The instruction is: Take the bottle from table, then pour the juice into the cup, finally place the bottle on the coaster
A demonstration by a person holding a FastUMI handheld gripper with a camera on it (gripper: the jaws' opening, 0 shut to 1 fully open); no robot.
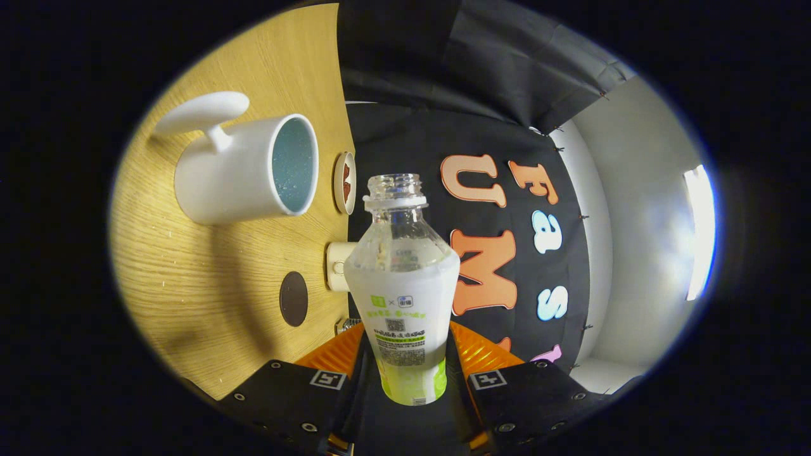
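Looking forward along the tool [405,373], its two fingers press against either side of a plastic bottle [403,297], pinching the lower body between them. That bottle has a clear, rounded shoulder, an open threaded neck with no cap, and a smooth white wrap label that turns lime green near the base. It rises straight up between the fingers and appears lifted off the bench [209,297], whose pale wood grain runs in fine lines and stands on its side in this turned view. Beyond the fingers and off to their left, a glossy white ceramic cup [247,168] with a thick curved handle rests on the wood, its inside a speckled blue-green. A round dark coaster [294,298], flat and matte, lies on the bench nearer the fingers, well apart from the cup. Near the bench's far edge sit a small round dish [344,182] and a cream-coloured object [337,266] partly hidden behind the bottle.
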